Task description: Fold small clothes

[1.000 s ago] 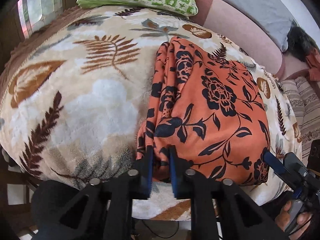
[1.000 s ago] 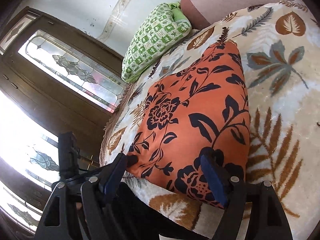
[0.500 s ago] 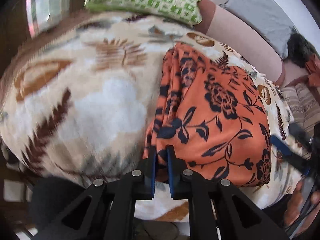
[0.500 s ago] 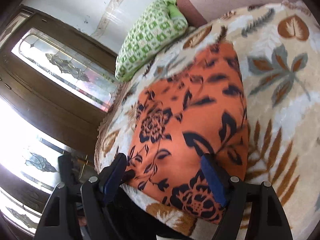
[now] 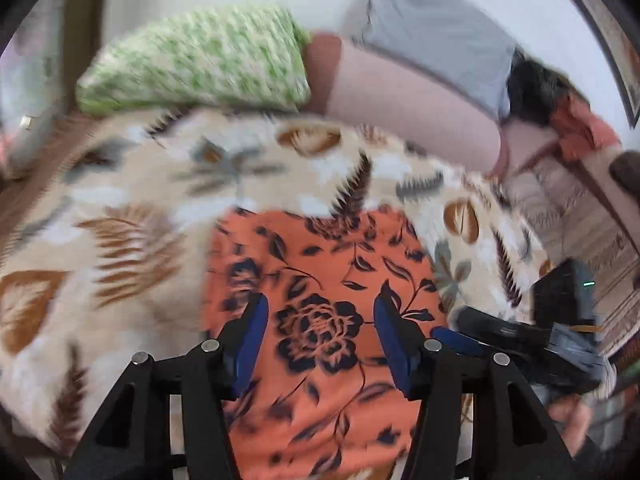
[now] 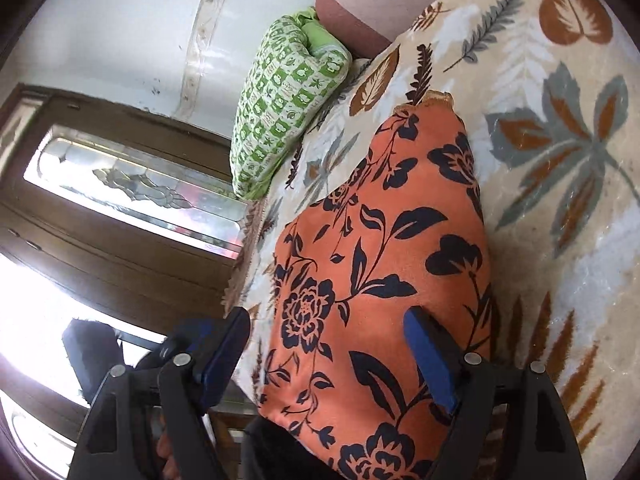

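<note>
Left tongs (image 5: 318, 330): released, blue-padded fingers (image 5: 250, 334) spread wide, poised over the near part of the orange floral garment (image 5: 320, 264) with a black rose of the print showing between them; whether the pads touch the cloth cannot be told, as the left wrist view is motion-blurred. Right tongs (image 6: 328, 356): likewise released, fingers (image 6: 430, 360) wide apart, one over the garment's (image 6: 380, 264) near portion, the other off its edge on the side of the wooden door (image 6: 120, 240).

Garment: orange cloth with a dark navy flower-and-leaf print, lying folded into a compact oblong on the leaf-patterned blanket (image 5: 120, 216) that covers the bed. In the right wrist view its near end hangs over the blanket's (image 6: 560, 160) edge, and its far end narrows to a small hem.

Surroundings: a green-and-white checked pillow (image 5: 200, 68) lies at the far end of the blanket, just beside a pinkish bolster (image 5: 408, 100); a grey cloth (image 5: 432, 44) rests behind the bolster. The right wrist view shows the same pillow (image 6: 288, 92) near a white wall, with the door's patterned glass pane (image 6: 128, 184) beyond. The right tongs appear at the right edge of the left wrist view (image 5: 456, 340).
</note>
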Tool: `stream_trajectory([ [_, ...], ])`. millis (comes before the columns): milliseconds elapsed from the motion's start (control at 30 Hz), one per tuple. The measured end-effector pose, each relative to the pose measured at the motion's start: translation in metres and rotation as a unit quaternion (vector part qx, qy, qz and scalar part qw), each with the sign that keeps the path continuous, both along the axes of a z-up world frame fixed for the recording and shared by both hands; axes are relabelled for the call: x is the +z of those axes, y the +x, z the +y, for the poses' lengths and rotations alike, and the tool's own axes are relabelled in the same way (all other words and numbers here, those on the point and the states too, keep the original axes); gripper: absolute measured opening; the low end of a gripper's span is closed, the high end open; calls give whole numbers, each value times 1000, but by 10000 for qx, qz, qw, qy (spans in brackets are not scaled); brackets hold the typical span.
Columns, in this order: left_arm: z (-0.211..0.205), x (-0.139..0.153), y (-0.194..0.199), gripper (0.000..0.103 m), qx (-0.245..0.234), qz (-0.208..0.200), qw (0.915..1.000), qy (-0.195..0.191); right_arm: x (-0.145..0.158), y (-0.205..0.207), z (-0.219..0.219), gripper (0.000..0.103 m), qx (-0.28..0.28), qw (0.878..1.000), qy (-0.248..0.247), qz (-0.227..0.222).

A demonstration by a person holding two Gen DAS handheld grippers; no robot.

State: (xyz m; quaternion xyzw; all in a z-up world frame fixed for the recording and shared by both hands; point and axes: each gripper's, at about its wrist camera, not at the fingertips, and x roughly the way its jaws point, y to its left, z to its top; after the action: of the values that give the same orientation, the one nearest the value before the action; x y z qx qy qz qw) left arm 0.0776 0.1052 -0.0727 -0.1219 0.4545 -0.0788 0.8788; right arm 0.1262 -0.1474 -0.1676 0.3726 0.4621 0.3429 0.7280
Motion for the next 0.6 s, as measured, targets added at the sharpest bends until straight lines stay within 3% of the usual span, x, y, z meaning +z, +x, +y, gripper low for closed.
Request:
stream_trajectory([
  [67,-2,-43,27,50,242,725,9951,634,2,1,-5,82,48,9999,88,30],
  [100,1,-59,32,51,304,933,9925,726,4,1,-11,82,12,9998,179,15],
  [233,1,-61,27,51,303,721,9922,974,0,12,-48,82,-613,9978,223,96],
  [300,-1,-61,26,52,308,725,9920,988,-21,23,-61,83,-838,9946,240,564],
  [367,2,-63,28,52,387,746,9916,986,-49,33,-50,83,-413,9904,591,1179],
  [433,6,-64,25,53,391,752,9912,1017,-60,32,-34,83,-145,9890,431,1406],
  [500,12,-66,24,53,413,757,9918,943,-54,31,-20,70,-15,9925,244,1201],
  [533,13,-67,24,53,435,771,9917,931,-52,32,-17,43,-25,9925,159,1215],
  [567,13,-67,24,54,434,782,9916,936,-50,32,-14,34,-28,9931,130,1162],
  [600,11,-68,24,54,414,770,9913,986,-45,29,-13,33,-68,9941,42,1083],
])
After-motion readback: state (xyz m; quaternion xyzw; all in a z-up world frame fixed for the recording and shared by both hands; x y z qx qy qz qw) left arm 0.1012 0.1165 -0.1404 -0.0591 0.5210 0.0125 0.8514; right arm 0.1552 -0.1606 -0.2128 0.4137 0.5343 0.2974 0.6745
